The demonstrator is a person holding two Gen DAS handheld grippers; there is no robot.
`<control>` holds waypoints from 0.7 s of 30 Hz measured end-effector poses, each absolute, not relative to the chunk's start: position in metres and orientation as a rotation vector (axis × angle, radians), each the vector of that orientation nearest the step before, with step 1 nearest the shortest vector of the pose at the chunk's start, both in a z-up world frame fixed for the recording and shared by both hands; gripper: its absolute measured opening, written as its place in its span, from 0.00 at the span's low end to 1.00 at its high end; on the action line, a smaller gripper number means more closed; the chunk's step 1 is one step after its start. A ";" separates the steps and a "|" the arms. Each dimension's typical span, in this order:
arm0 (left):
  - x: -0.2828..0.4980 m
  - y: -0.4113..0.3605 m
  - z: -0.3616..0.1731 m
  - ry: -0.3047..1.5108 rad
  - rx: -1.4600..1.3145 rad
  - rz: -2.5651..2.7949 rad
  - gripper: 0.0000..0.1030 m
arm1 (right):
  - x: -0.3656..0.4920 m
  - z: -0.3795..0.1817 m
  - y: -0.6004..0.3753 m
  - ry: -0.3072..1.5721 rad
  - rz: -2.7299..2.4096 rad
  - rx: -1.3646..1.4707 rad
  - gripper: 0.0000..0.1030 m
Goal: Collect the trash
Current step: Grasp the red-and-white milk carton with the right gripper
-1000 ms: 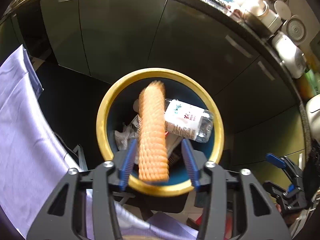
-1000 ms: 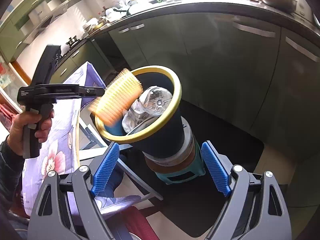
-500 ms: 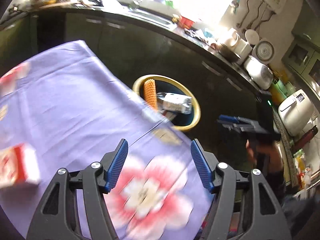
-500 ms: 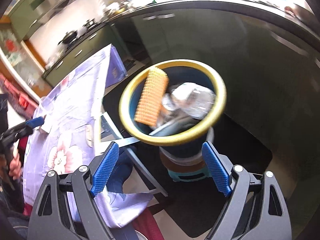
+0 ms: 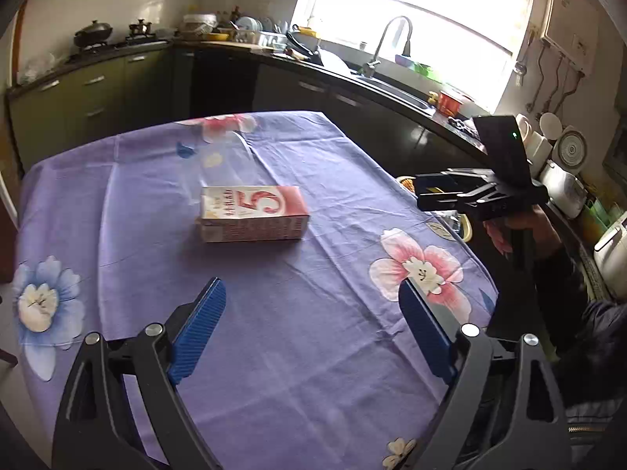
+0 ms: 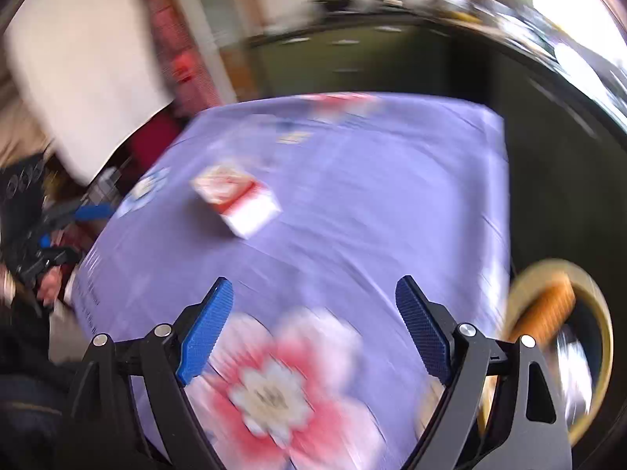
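Jaws on my left gripper (image 5: pixel 311 327) and right gripper (image 6: pixel 313 327) stand spread wide, holding nothing, above the purple flowered cloth (image 5: pixel 274 352) covering the desk. Farther out, I see a red-and-white carton (image 5: pixel 252 213) lying flat mid-desk. Beyond the desk's edge, the yellow-rimmed bin (image 6: pixel 601 329) holds an orange mesh sleeve (image 6: pixel 544 311).
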State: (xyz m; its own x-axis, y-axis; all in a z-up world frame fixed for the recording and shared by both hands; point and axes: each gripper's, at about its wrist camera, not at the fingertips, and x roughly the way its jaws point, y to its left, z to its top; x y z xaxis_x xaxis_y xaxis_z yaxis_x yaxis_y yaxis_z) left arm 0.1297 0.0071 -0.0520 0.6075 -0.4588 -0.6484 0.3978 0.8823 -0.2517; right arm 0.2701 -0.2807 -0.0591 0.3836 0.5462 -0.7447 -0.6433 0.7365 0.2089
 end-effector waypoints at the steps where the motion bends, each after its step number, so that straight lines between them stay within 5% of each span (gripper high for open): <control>1: 0.127 0.012 -0.052 0.767 -0.085 -0.484 0.84 | 0.274 -0.059 -0.265 0.893 0.794 -0.156 0.82; 17: 0.120 0.027 -0.067 0.785 -0.078 -0.464 0.85 | 0.326 -0.118 -0.130 0.929 1.009 -0.499 0.82; 21: 0.121 0.029 -0.071 0.793 -0.086 -0.463 0.85 | 0.337 -0.123 -0.121 0.940 1.024 -0.487 0.70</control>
